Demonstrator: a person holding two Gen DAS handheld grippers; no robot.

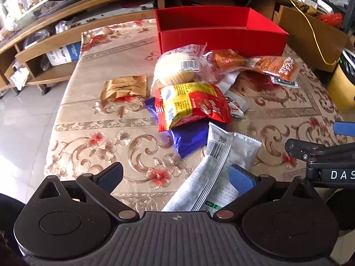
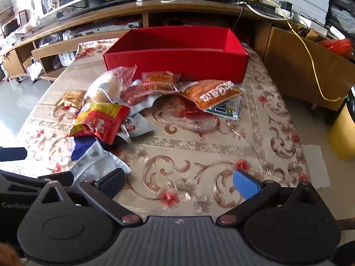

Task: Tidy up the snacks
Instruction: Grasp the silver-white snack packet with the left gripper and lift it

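Observation:
An empty red box [image 1: 221,40] [image 2: 177,59] stands at the far side of the table. In front of it lies a pile of snack packets: a red and yellow packet [image 1: 193,104] [image 2: 99,117], a white bun in clear wrap [image 1: 175,67] [image 2: 104,86], a blue packet [image 1: 190,140], a gold packet [image 1: 124,87] [image 2: 70,98], an orange packet [image 1: 279,67] [image 2: 213,93] and a silver-white packet [image 1: 213,173] [image 2: 97,161]. My left gripper [image 1: 175,177] is open, with the silver-white packet lying between its fingers. My right gripper [image 2: 177,181] is open and empty over the cloth.
The table wears a floral cloth [image 2: 199,146]. A wooden shelf unit [image 1: 55,44] stands behind and to the left. A wooden cabinet [image 2: 299,75] and a yellow bin [image 2: 344,133] stand at the right. The right gripper shows at the right edge of the left wrist view [image 1: 321,153].

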